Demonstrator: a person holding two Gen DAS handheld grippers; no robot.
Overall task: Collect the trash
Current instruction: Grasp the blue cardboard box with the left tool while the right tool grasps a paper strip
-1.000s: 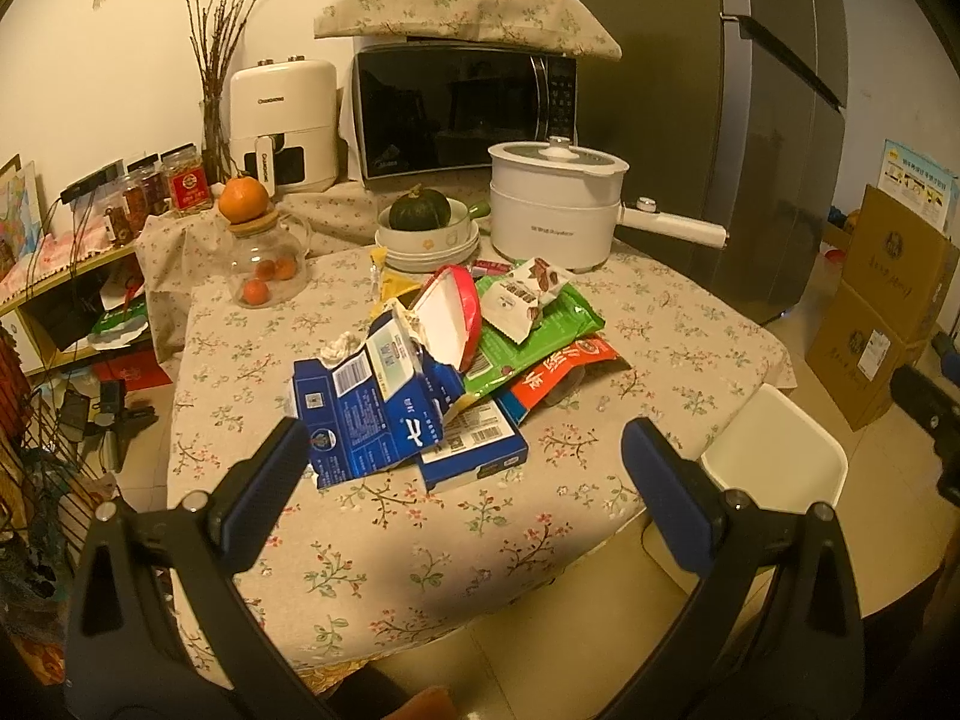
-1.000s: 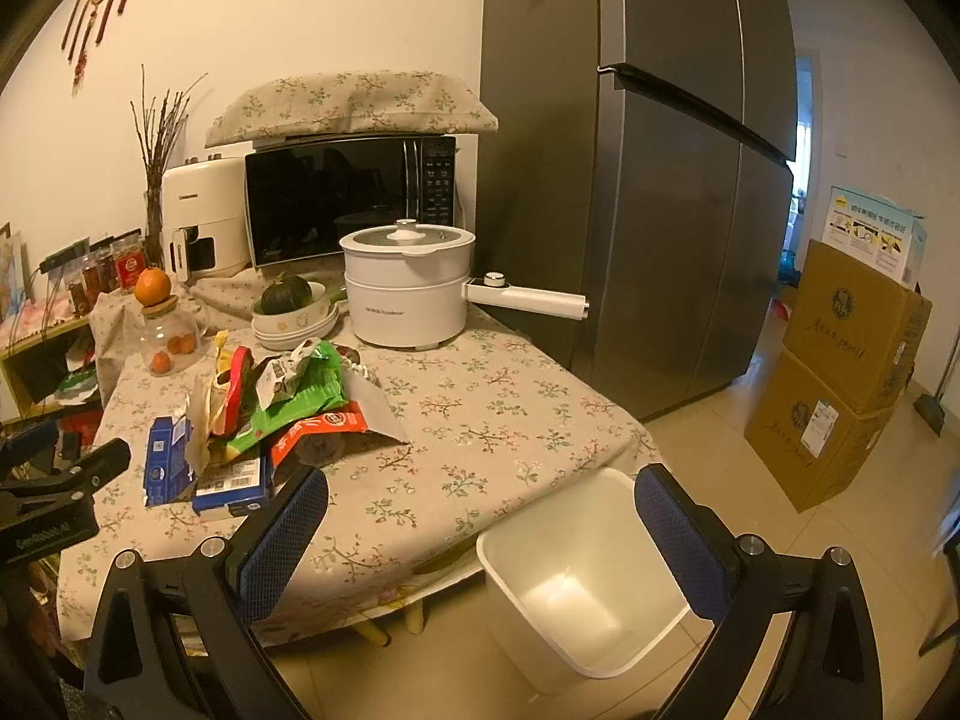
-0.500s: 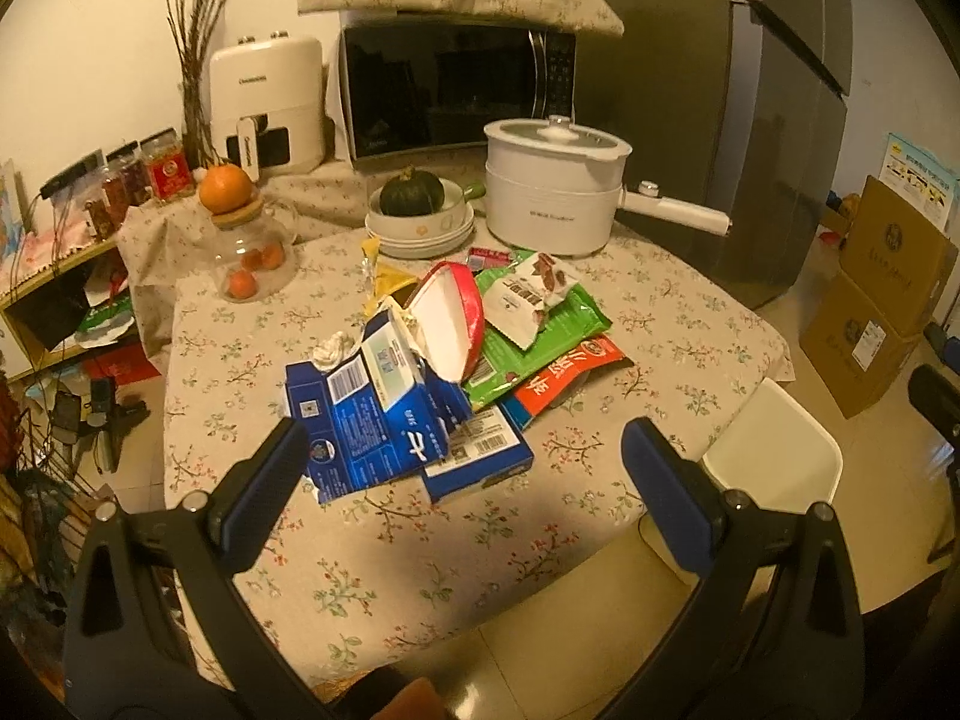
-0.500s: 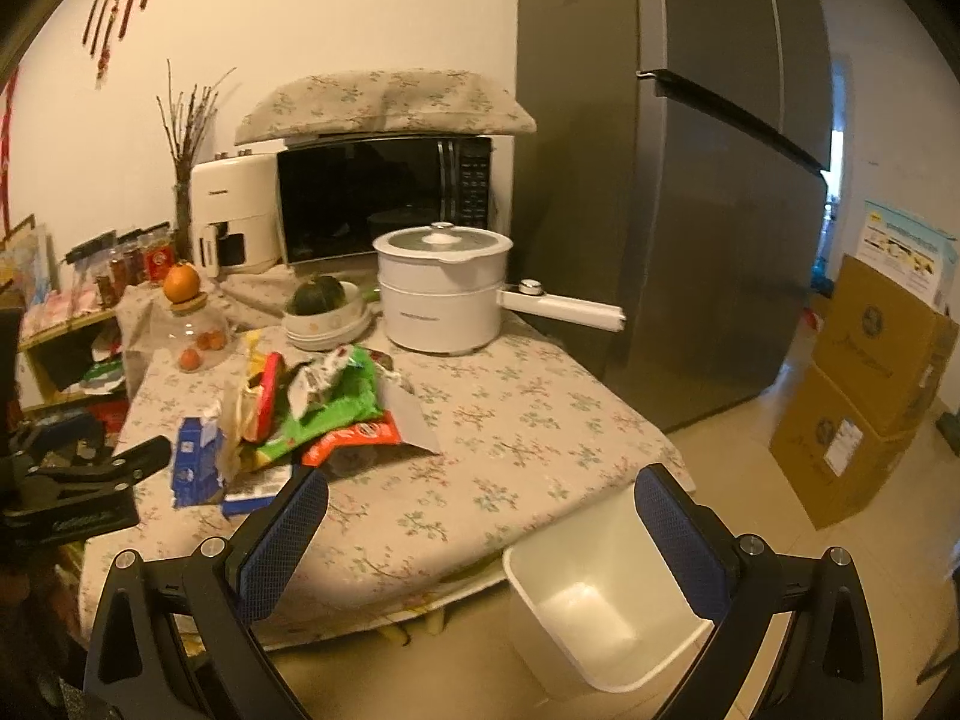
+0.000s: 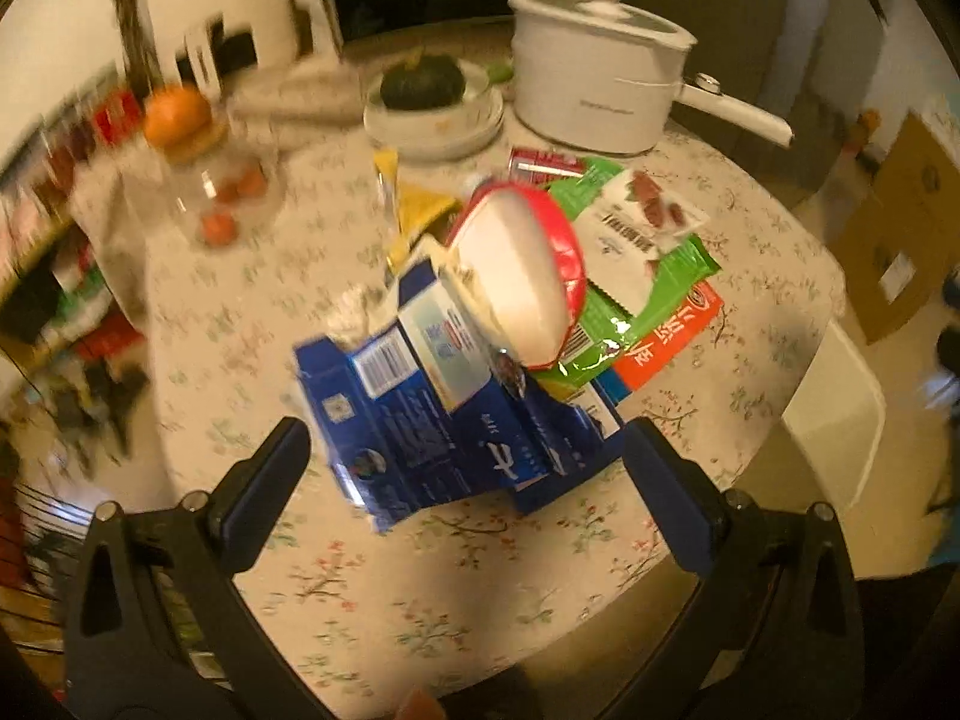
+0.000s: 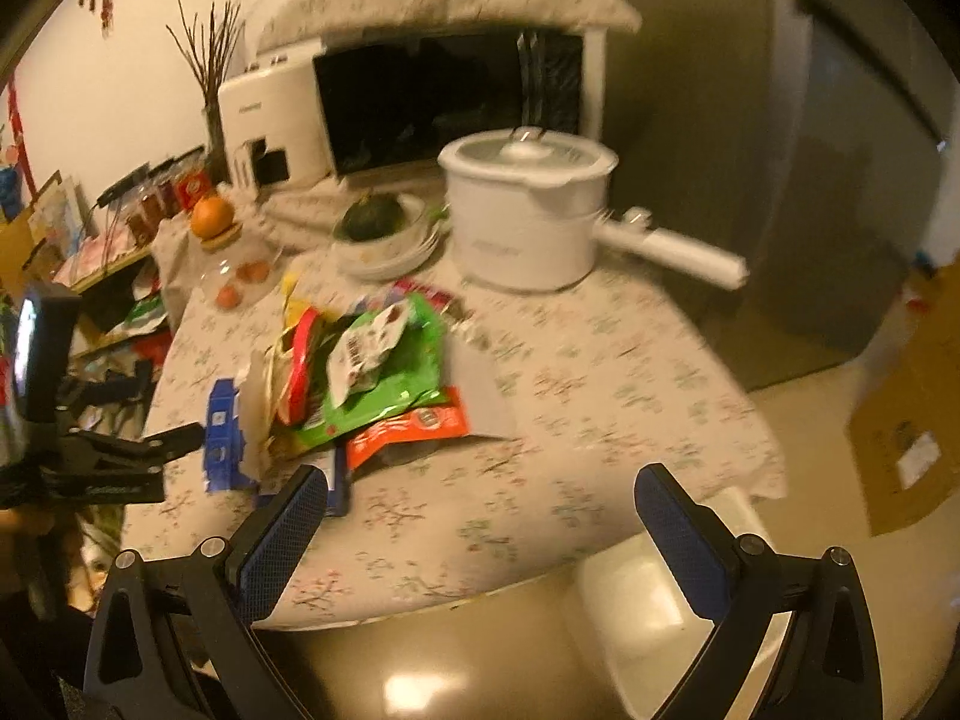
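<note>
A heap of trash lies on the floral tablecloth [image 5: 432, 576]: a torn blue carton [image 5: 432, 438], a red-rimmed white lid [image 5: 522, 264], a green snack bag [image 5: 654, 294] and an orange wrapper [image 5: 666, 342]. My left gripper [image 5: 468, 498] is open just in front of the blue carton, holding nothing. In the right wrist view the same heap [image 6: 372, 378] sits left of centre. My right gripper [image 6: 480, 528] is open over the table's near edge. The white bin [image 6: 672, 606] stands on the floor below that edge, also seen as a white bin [image 5: 840, 420] at the table's right.
A white electric pot [image 5: 594, 72] with a long handle, a bowl with a green squash [image 5: 426, 90], a glass jar topped by an orange [image 5: 180, 114], a microwave [image 6: 444, 102] and a fridge [image 6: 810, 132] stand behind. Cardboard boxes [image 6: 912, 432] sit on the floor at right.
Both grippers have moved in toward the table; the trash heap looms larger in the left view, and the right view has tilted down over the table edge and bin. Both stay open.
</note>
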